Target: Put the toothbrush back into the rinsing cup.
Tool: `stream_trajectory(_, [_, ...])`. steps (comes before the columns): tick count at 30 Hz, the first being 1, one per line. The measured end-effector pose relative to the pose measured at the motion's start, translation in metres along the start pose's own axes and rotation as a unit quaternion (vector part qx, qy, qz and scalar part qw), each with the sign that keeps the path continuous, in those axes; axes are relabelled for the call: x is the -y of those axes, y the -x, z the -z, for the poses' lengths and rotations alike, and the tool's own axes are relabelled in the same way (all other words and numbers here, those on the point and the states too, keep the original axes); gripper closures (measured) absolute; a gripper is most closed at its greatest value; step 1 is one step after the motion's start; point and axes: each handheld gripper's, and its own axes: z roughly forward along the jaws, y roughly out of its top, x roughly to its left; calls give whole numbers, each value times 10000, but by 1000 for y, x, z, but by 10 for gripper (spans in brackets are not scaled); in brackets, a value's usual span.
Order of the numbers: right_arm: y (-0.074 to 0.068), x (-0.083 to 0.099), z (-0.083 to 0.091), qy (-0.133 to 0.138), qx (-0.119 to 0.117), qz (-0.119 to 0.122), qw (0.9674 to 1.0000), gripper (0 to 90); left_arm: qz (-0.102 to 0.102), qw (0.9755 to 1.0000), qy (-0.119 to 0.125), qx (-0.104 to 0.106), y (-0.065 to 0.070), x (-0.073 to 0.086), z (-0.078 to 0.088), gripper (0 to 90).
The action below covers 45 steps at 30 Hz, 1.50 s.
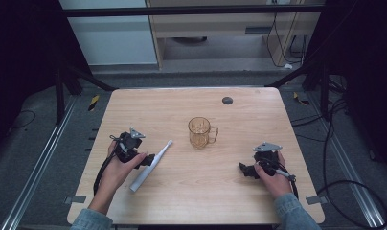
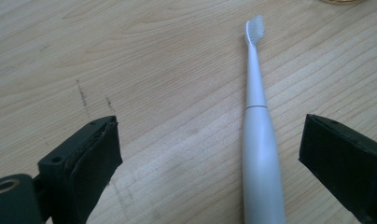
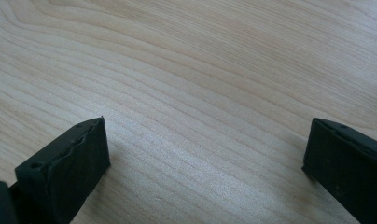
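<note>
Listing the high view: wooden bench [image 1: 182, 191]; left gripper [image 1: 129, 143] at centre left, hand-held, just beside a white electric toothbrush [image 1: 151, 165] lying diagonally; amber glass mug [image 1: 200, 132] upright at centre; right gripper [image 1: 258, 165] at lower right. Left gripper view: fingers [image 2: 84, 168] spread wide, holding nothing; toothbrush between them, nearer the right-hand one, touching neither, bristles toward the upper edge. Right gripper view: fingers [image 3: 65, 172] wide apart over bare wood, empty.

no readable text, labels or numbers
</note>
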Motion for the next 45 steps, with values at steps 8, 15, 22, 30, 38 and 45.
stream_trajectory(8, [0,0,0,11,12,46,10000,3,-316,9993,-186,123,7,-11,3,62])
stream_trajectory(15, [0,0,0,10,12,40,10000,3,-483,9979,-402,174,17,-15,-2,106])
stream_trajectory(22, [0,0,0,9,10,39,10000,3,-580,9958,-620,334,21,-14,-8,192])
stream_trajectory(30, [0,0,0,1,-3,2,10000,3,-618,9946,-737,388,25,-15,-12,276])
stream_trajectory(38, [0,0,0,6,5,23,10000,3,-689,9925,-947,349,29,-14,-20,316])
stream_trajectory(45, [-1,0,0,-20,-26,-58,10000,4,-690,9920,-996,360,30,-17,-26,351])
